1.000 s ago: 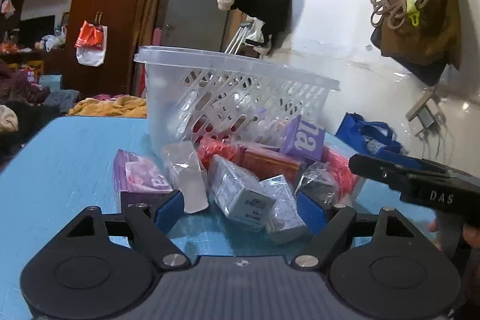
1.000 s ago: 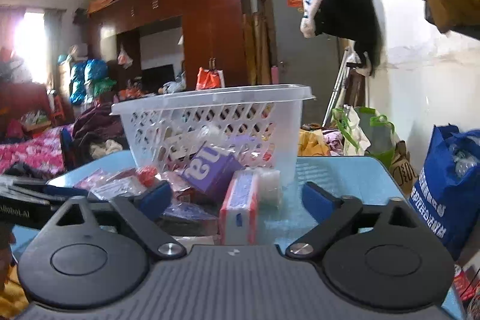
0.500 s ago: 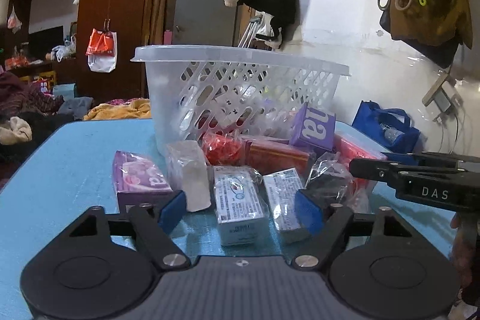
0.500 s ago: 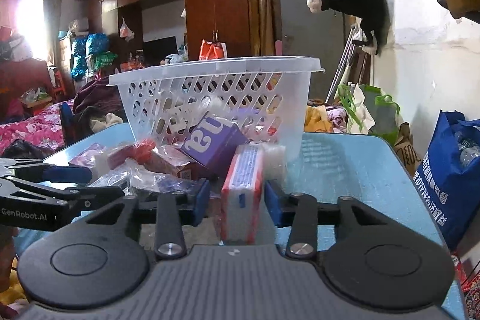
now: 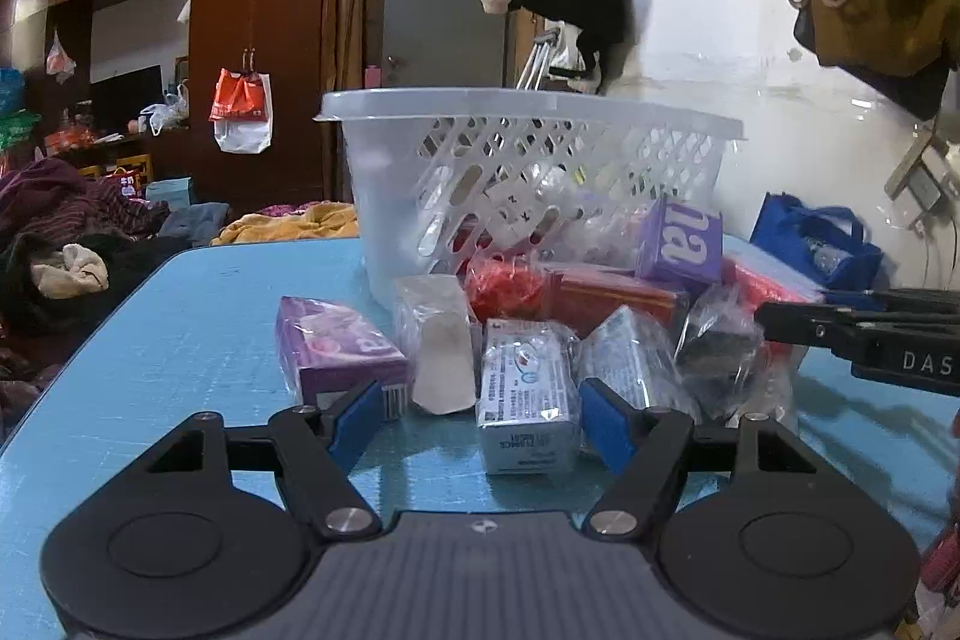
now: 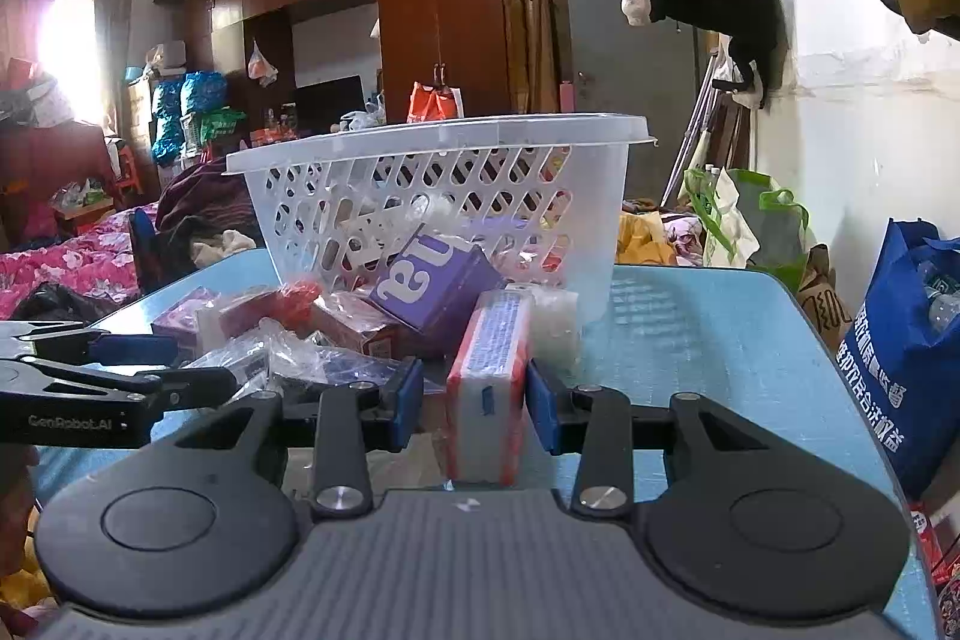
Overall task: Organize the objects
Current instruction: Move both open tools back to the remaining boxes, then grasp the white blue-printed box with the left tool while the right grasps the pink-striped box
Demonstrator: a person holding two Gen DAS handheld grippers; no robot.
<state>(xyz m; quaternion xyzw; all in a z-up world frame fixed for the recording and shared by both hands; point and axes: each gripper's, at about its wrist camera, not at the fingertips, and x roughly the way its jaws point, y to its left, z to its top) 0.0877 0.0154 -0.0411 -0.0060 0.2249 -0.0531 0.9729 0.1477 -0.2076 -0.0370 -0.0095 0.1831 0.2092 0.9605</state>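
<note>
A heap of small packets lies on the blue table [image 5: 198, 340] before a white lattice basket [image 5: 528, 172]. My left gripper [image 5: 480, 415] is open around a grey-white wrapped box [image 5: 527, 400], its pads apart from it. A purple box [image 5: 333, 346] and a clear bag with a white block [image 5: 441, 346] lie to the left. My right gripper [image 6: 474, 406] has narrowed around an upright red-and-white packet [image 6: 489, 388]; a gap shows on the left pad side. The basket [image 6: 438, 196] and a purple box [image 6: 435, 280] stand behind.
The right gripper's arm [image 5: 864, 334] reaches in from the right in the left wrist view; the left one [image 6: 90, 394] shows at the left of the right wrist view. A blue bag [image 6: 900, 352] stands off the table's right edge. The wall is close on the right.
My right gripper's jaws have narrowed from wide open around the red-and-white packet. My left gripper has moved forward and lower, so the grey-white box now sits between its fingers.
</note>
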